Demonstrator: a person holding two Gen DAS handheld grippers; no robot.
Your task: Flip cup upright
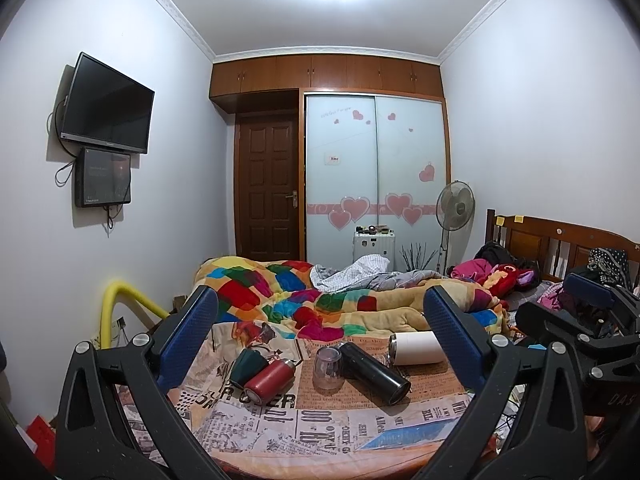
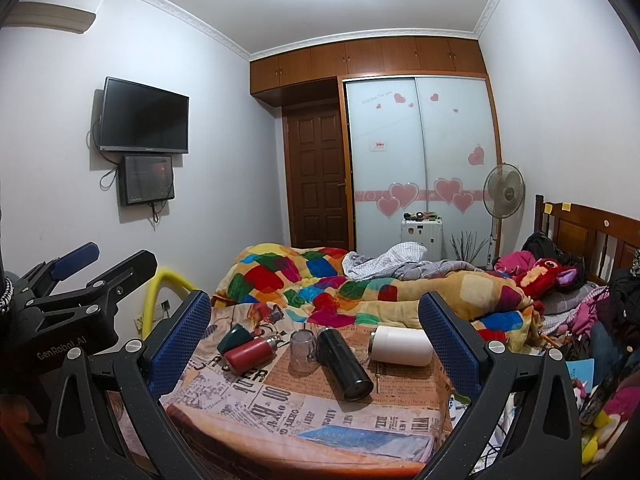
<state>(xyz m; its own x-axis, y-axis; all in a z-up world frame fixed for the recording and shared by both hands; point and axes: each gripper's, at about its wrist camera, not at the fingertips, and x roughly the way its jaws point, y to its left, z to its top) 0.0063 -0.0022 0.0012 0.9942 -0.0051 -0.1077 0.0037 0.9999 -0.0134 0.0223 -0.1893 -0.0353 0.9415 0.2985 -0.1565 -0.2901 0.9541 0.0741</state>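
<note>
On a small table with a newspaper-print cloth (image 1: pixel 280 420) (image 2: pixel 304 412) stand and lie several drinking vessels. A clear cup (image 1: pixel 327 368) (image 2: pixel 301 351) stands upside down in the middle. A black flask (image 1: pixel 374 372) (image 2: pixel 345 364) lies beside it. A white cup (image 1: pixel 416 348) (image 2: pixel 400 346) lies on its side at the right. A red flask (image 1: pixel 269 380) (image 2: pixel 249 354) and a dark green cup (image 1: pixel 245 366) (image 2: pixel 234 338) lie at the left. My left gripper (image 1: pixel 320 332) and right gripper (image 2: pixel 316 324) are both open and empty, held above the table's near side.
A bed with a colourful quilt (image 1: pixel 320 296) (image 2: pixel 360 284) lies just behind the table. A yellow padded rail (image 1: pixel 116 304) (image 2: pixel 168 284) stands at the left. The right gripper shows at the right of the left wrist view (image 1: pixel 580 320); the left gripper shows at the left of the right wrist view (image 2: pixel 72 280).
</note>
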